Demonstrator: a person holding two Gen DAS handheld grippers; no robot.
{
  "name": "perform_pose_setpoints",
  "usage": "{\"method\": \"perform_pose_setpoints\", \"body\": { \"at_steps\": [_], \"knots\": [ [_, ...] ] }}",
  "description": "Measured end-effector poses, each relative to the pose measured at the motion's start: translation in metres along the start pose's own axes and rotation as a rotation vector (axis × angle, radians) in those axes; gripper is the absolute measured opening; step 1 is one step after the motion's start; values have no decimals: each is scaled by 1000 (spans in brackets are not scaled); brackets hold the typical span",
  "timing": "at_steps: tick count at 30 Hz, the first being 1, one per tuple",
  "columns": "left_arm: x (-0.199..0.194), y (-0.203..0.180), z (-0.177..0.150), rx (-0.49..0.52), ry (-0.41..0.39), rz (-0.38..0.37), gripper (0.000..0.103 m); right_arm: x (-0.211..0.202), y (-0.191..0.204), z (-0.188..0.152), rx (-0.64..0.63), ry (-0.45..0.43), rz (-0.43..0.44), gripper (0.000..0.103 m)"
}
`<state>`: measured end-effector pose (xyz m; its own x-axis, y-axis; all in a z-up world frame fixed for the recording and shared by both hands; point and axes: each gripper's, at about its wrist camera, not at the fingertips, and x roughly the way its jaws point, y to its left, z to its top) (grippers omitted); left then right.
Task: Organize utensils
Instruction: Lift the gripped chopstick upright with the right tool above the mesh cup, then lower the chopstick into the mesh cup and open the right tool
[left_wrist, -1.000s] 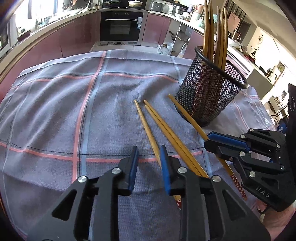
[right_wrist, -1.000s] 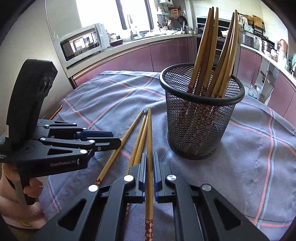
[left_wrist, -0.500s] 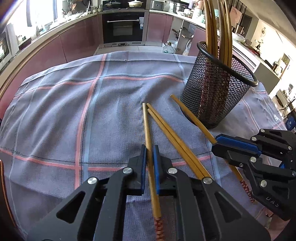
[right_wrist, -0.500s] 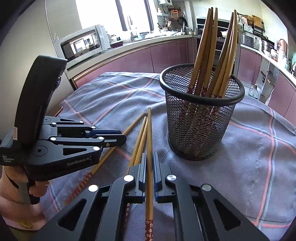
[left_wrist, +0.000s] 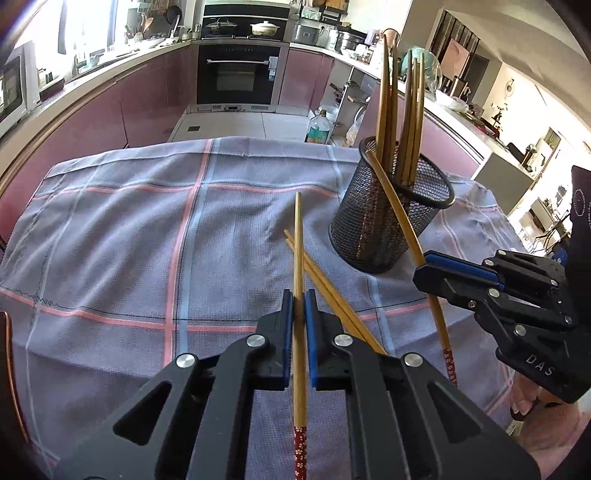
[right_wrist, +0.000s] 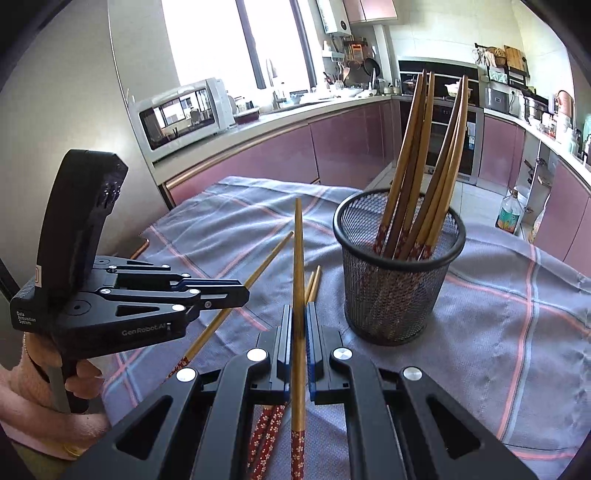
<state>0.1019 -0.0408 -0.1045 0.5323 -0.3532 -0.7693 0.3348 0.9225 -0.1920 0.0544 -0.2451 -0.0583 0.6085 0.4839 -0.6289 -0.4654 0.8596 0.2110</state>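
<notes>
My left gripper (left_wrist: 299, 299) is shut on a wooden chopstick (left_wrist: 298, 236) with a red flowered end, lifted off the cloth. My right gripper (right_wrist: 299, 314) is shut on another such chopstick (right_wrist: 297, 251), also raised; it shows in the left wrist view (left_wrist: 400, 221) crossing in front of the holder. A black mesh holder (left_wrist: 388, 218) (right_wrist: 397, 280) stands upright on the cloth with several chopsticks in it. Two more chopsticks (left_wrist: 332, 291) (right_wrist: 313, 284) lie on the cloth between the grippers. The left gripper shows in the right wrist view (right_wrist: 240, 291).
A grey-blue cloth with pink stripes (left_wrist: 129, 229) covers the table. Kitchen counters, an oven (left_wrist: 236, 74) and a microwave (right_wrist: 181, 114) stand beyond the table's far edge. A plastic bottle (left_wrist: 317, 129) stands on the floor behind the table.
My left gripper closed on a chopstick and lifted it. My right gripper raised its chopstick off the cloth, toward the holder.
</notes>
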Motion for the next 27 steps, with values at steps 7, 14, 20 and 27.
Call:
{"method": "perform_pose_setpoints", "body": {
  "at_steps": [7, 14, 20, 27],
  "knots": [
    [-34, -14, 7, 28, -69, -53, 7, -18, -5, 9, 19, -54, 1, 5],
    [-60, -25, 13, 50, -128, -88, 7, -36, -9, 20, 26, -110, -8, 5],
    [-76, -35, 21, 65, -170, -119, 7, -51, -15, 28, 28, -159, -19, 5],
    [-94, -39, 38, 63, -227, -148, 7, -64, -22, 45, 17, -209, -34, 5]
  ]
}}
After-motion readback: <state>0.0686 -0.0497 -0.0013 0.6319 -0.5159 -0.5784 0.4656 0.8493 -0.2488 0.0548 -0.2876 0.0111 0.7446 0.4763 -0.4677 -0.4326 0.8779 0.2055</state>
